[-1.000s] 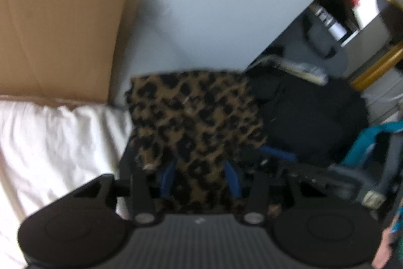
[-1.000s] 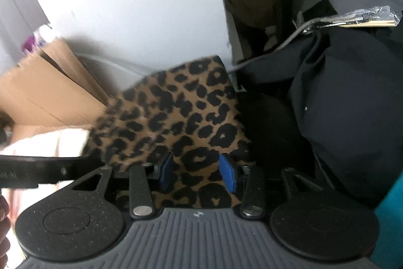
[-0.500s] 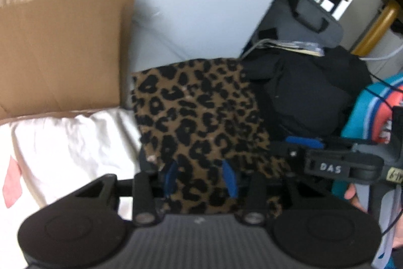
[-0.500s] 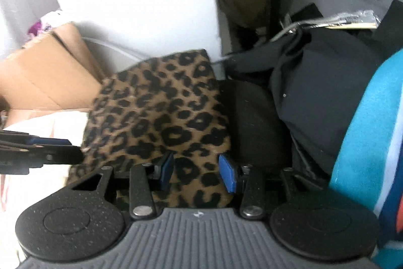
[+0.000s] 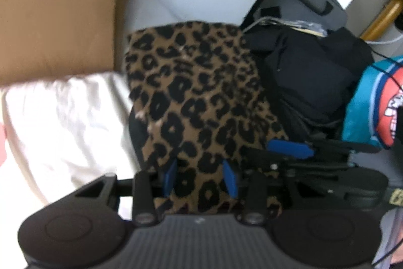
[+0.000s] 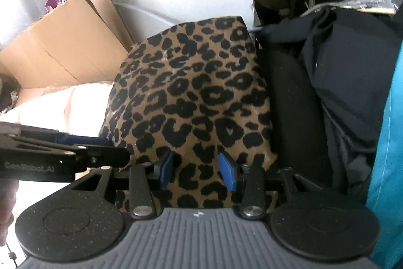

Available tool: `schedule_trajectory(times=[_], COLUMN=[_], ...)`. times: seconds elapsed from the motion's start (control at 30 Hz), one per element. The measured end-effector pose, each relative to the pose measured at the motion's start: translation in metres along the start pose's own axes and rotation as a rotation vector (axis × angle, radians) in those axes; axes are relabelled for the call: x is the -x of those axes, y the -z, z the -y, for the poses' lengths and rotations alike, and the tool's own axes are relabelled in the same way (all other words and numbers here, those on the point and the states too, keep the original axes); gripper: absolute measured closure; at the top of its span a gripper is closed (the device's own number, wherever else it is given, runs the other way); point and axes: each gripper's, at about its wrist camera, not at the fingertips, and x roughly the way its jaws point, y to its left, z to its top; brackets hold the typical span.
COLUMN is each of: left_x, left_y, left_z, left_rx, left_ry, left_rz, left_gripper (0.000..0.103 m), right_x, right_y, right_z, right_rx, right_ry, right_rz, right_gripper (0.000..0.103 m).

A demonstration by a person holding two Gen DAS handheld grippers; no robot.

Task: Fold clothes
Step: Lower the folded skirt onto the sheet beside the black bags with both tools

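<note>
White bedding under a folded leopard-print garment, black clothes just beside it.

The folded fleece garment is tan with black leopard spots; beside it lie plain black clothes, white bedding and brown cardboard.

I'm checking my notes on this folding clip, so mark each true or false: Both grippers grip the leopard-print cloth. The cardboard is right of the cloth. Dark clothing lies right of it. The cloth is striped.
1. Both the left gripper and the right gripper grip the leopard-print cloth: true.
2. The cardboard is right of the cloth: false, it is to the left.
3. Dark clothing lies right of it: true.
4. The cloth is striped: false, it is spotted.
</note>
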Motion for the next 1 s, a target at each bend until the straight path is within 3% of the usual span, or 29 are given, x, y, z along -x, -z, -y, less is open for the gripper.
schedule_trajectory(times=[0.5, 0.87, 1.0], left_x=[0.013, 0.041, 0.045], left_y=[0.027, 0.035, 0.035], left_z=[-0.014, -0.005, 0.000], left_rx=[0.007, 0.007, 0.008], left_ry=[-0.005, 0.042, 0.049], left_rz=[0.007, 0.042, 0.053], left_gripper=[0.056, 0.032, 0.031], right_x=[0.009, 0.032, 0.043], right_y=[0.047, 0.051, 0.051], right_z=[0.019, 0.014, 0.013], right_rx=[-0.026, -0.043, -0.053], right_ry=[0.026, 0.034, 0.033], right_rz=[-0.047, -0.031, -0.007], right_gripper=[0.055, 0.046, 0.039])
